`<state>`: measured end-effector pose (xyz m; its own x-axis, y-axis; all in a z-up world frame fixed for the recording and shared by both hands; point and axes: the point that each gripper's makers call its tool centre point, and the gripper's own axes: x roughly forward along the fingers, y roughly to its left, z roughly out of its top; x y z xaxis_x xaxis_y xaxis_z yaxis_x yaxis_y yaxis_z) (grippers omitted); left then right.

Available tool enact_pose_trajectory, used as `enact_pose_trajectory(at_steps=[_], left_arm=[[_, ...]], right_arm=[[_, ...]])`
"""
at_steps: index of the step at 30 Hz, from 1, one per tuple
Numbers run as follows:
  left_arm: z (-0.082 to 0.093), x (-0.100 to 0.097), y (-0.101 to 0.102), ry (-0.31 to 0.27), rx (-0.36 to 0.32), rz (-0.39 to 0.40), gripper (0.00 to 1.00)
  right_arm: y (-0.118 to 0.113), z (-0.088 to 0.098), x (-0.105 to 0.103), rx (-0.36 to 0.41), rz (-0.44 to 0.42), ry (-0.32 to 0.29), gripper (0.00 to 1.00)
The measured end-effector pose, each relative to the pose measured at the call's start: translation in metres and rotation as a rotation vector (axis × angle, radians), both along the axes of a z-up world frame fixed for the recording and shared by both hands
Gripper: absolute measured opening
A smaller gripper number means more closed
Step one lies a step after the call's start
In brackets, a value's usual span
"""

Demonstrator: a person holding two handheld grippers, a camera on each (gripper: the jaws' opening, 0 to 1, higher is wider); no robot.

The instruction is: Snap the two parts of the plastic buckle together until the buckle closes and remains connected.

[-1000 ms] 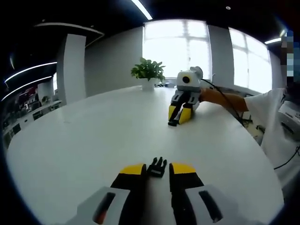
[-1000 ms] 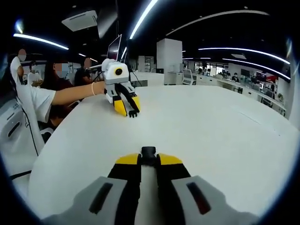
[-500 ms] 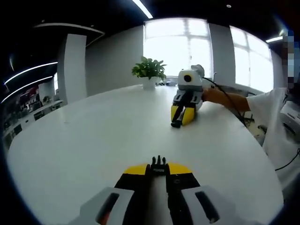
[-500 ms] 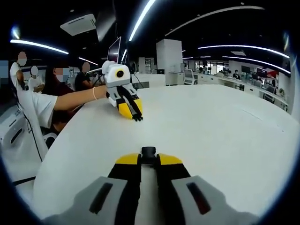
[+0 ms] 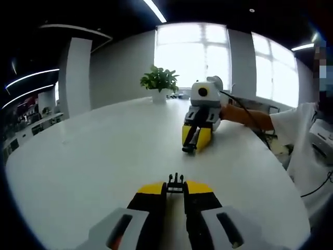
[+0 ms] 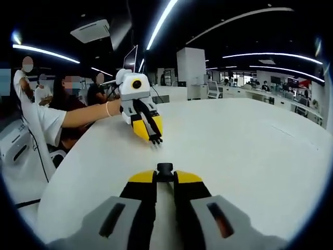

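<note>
My left gripper (image 5: 175, 187) is shut on the black pronged buckle half (image 5: 175, 183), whose prongs stick out past the yellow fingertips. My right gripper (image 6: 165, 175) is shut on the black socket buckle half (image 6: 165, 169). Across the white table each gripper faces the other: the right gripper (image 5: 191, 147) shows in the left gripper view with the socket half at its tip, and the left gripper (image 6: 154, 138) shows in the right gripper view, lifted above the table with the pronged half (image 6: 155, 140). A wide gap separates the two halves.
The round white table (image 5: 93, 151) spreads under both grippers. A potted plant (image 5: 158, 83) stands at its far edge before bright windows. A person's arms (image 6: 83, 114) in white sleeves hold the grippers. Other people sit behind, with office desks beyond.
My left gripper closed on the pronged half and lifted it off the table. Both grippers have drawn closer together, each looming larger in the other's view.
</note>
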<state>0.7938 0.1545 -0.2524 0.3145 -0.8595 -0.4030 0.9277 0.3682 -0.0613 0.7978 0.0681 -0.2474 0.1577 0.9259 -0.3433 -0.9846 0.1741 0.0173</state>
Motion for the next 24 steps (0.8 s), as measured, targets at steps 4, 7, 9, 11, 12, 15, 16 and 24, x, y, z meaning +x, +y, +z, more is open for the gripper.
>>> enact_pose_trajectory(at_steps=[4, 7, 9, 11, 12, 15, 16, 24], left_arm=[[-0.001, -0.001, -0.007, -0.010, 0.010, -0.010, 0.12], [-0.002, -0.003, -0.013, -0.009, 0.010, -0.022, 0.12], [-0.003, -0.003, -0.016, -0.012, 0.020, -0.030, 0.12], [-0.003, -0.004, -0.019, -0.015, 0.025, -0.038, 0.12], [-0.003, -0.005, -0.020, -0.018, 0.026, -0.042, 0.12], [0.002, -0.006, -0.022, -0.027, 0.009, -0.046, 0.12], [0.004, -0.007, -0.023, -0.025, -0.002, -0.047, 0.12], [0.011, -0.011, -0.028, -0.033, -0.011, -0.066, 0.12]], right_arm=[[0.002, 0.001, -0.001, -0.007, 0.012, -0.011, 0.12], [0.005, 0.003, -0.004, -0.015, 0.027, -0.021, 0.12], [0.007, 0.004, -0.006, -0.020, 0.040, -0.027, 0.12], [0.009, 0.004, -0.006, -0.024, 0.045, -0.032, 0.12], [0.009, 0.004, -0.007, -0.029, 0.047, -0.033, 0.12], [0.011, 0.001, -0.011, -0.046, 0.051, -0.039, 0.12], [0.013, 0.000, -0.012, -0.050, 0.055, -0.044, 0.12], [0.020, 0.007, -0.012, -0.033, 0.063, -0.067, 0.12]])
